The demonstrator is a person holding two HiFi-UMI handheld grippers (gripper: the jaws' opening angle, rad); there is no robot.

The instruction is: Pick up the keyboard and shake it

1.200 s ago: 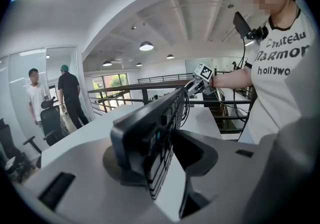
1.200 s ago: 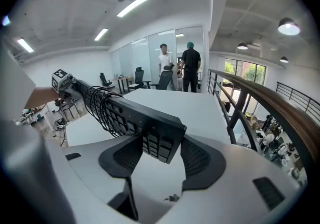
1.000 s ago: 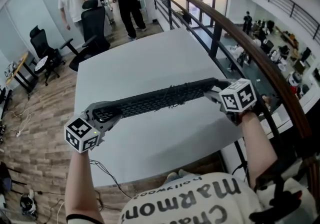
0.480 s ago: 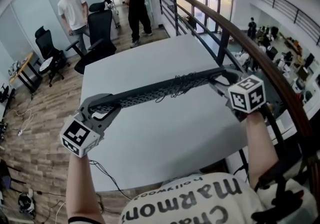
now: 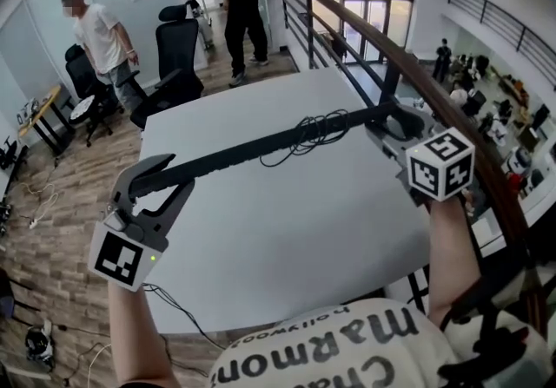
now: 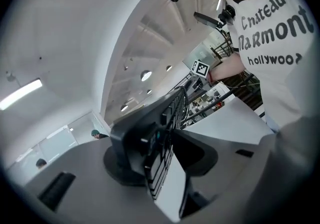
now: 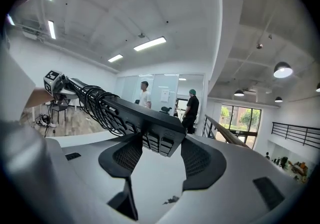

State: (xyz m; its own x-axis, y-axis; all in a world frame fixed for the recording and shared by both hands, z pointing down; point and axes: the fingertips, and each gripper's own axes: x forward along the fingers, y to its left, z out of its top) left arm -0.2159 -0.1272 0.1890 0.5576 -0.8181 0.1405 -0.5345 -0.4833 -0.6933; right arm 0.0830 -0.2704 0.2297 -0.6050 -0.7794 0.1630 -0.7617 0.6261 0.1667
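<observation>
A black keyboard (image 5: 252, 145) hangs in the air over the white table (image 5: 287, 230), turned almost edge-on to the head view. Its coiled black cable (image 5: 308, 130) dangles from the middle. My left gripper (image 5: 152, 176) is shut on the keyboard's left end, my right gripper (image 5: 395, 120) on its right end. In the left gripper view the keyboard (image 6: 167, 128) stands on edge between the jaws of the left gripper (image 6: 160, 153). Seen from the right gripper view, the keyboard's end (image 7: 140, 118) sits between the ribbed pads (image 7: 127, 155) of the right gripper (image 7: 161, 144).
A dark handrail (image 5: 452, 108) runs along the table's right side, with a drop to a lower floor beyond. Black office chairs (image 5: 174, 56) and two standing people (image 5: 100, 35) are past the table's far left corner. A thin cable (image 5: 174, 308) hangs off the near edge.
The keyboard has rolled from keys-up to nearly edge-on and moved farther out over the table. Both grippers turned with it, and the coiled cable now hangs below it.
</observation>
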